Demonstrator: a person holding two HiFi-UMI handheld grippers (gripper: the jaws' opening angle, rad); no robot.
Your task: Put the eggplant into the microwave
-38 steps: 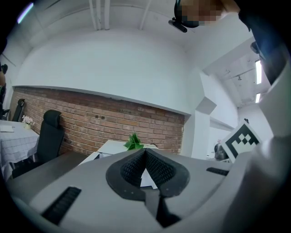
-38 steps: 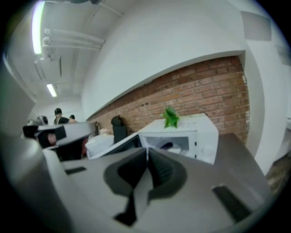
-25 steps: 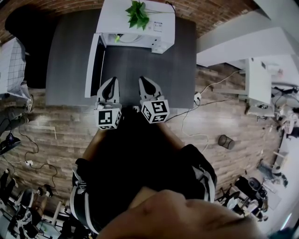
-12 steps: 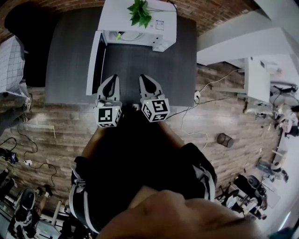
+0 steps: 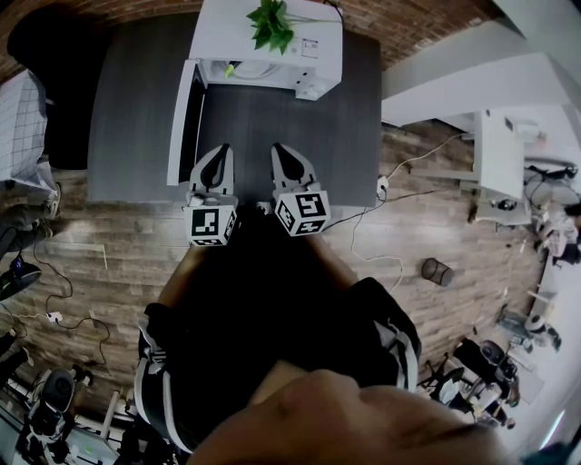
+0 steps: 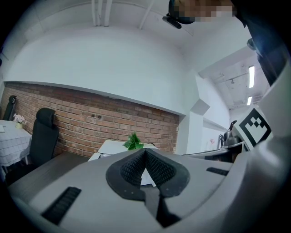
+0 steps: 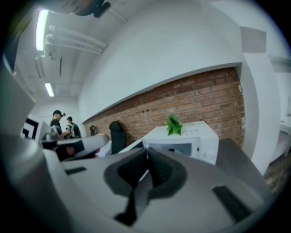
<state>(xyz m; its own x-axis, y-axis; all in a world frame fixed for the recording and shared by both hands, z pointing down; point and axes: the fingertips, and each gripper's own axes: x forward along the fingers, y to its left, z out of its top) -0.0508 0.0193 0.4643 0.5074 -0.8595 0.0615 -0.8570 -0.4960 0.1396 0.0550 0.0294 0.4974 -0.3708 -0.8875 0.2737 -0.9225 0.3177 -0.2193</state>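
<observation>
A white microwave stands at the far end of the dark grey table, its door swung open to the left. Something small and yellow-green shows inside the cavity; I cannot tell what it is, and no eggplant is plainly visible. My left gripper and right gripper hover side by side over the table's near edge, both pointing at the microwave. Each is shut, pads together, with nothing held. The left gripper and right gripper show the same in their own views, with the microwave ahead.
A green plant sits on top of the microwave. A black chair stands left of the table against the brick wall. Cables trail over the wooden floor to the right. Two people stand far off.
</observation>
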